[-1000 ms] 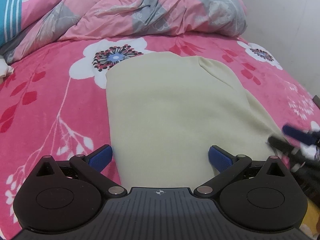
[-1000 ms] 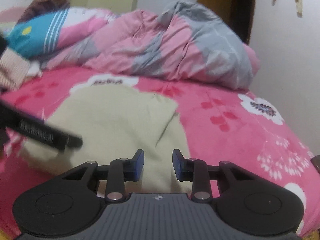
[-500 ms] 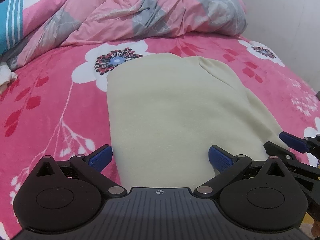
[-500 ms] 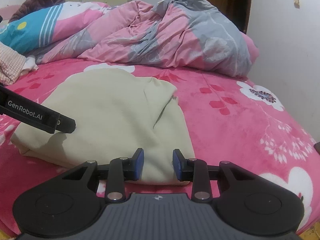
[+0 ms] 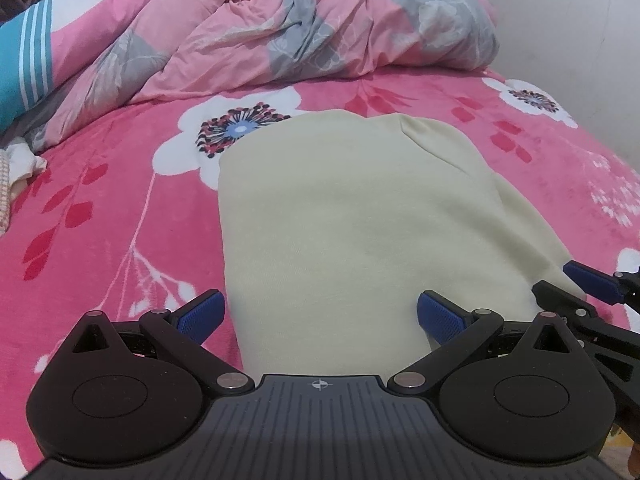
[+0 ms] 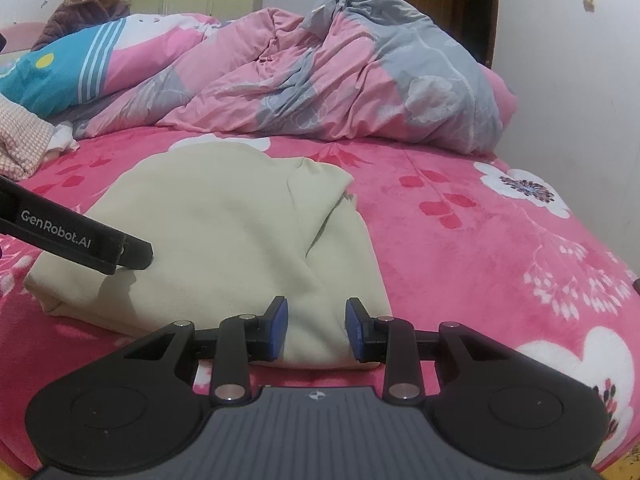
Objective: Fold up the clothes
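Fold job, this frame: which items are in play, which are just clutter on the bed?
In play:
cream garment
left gripper, open
right gripper, open

Clutter:
pink and grey duvet
blue striped pillow
checked cloth
floral bedspread

The only writing I can read is "GenRobot.AI", white on the black finger of my left gripper (image 6: 132, 256), which reaches over the cream garment (image 6: 224, 232)'s left side.
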`<action>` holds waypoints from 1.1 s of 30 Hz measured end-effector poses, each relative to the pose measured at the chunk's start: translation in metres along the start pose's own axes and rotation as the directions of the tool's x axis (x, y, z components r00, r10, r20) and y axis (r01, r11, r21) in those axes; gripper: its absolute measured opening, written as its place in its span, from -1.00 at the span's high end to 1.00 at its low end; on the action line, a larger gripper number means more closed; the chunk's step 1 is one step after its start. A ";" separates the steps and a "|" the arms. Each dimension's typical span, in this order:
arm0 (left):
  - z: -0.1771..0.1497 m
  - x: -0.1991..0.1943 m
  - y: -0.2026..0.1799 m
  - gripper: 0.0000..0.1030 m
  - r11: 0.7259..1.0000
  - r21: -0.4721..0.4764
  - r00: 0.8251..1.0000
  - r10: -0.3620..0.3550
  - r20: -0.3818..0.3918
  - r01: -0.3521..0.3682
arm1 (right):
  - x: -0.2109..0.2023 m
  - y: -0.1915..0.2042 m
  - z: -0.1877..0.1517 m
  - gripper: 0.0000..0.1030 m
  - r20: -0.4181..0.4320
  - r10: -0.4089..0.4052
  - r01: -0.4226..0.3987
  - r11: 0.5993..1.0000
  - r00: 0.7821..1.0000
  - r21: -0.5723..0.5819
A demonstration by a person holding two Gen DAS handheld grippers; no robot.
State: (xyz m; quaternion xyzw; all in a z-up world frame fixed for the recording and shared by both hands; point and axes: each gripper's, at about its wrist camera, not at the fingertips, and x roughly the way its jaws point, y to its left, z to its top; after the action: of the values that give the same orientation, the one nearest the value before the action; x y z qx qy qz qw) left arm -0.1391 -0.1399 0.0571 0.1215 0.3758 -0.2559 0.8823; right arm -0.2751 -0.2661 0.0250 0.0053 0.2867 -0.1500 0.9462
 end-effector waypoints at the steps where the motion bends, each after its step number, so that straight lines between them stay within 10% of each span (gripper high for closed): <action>1: 0.000 0.000 -0.001 -1.00 1.000 0.000 1.000 0.002 0.000 -0.002 | 0.000 0.000 0.000 0.34 0.000 0.000 0.000 1.000 1.000 0.000; 12: -0.009 -0.002 0.023 -1.00 0.991 -0.043 0.991 -0.121 0.055 0.124 | 0.000 0.001 0.000 0.34 0.000 -0.002 0.002 1.000 1.000 0.002; 17: -0.038 -0.042 0.046 -1.00 0.977 0.063 0.944 -0.214 0.251 0.205 | 0.000 0.002 0.001 0.34 -0.002 -0.004 0.004 1.000 1.000 -0.005; 24: -0.084 -0.052 0.028 -1.00 0.941 0.320 0.941 -0.202 0.270 0.110 | 0.000 0.001 0.000 0.34 -0.002 -0.004 0.004 1.000 1.000 0.008; 33: -0.084 -0.038 0.036 -0.99 0.960 0.280 0.940 -0.106 0.323 0.012 | 0.000 0.004 0.001 0.34 -0.009 -0.019 0.019 1.000 1.000 -0.002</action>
State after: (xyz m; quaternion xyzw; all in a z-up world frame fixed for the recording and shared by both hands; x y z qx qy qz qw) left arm -0.1928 -0.0620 0.0281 0.1856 0.1848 -0.3486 0.8999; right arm -0.2728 -0.2622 0.0257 0.0024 0.2909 -0.1588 0.9435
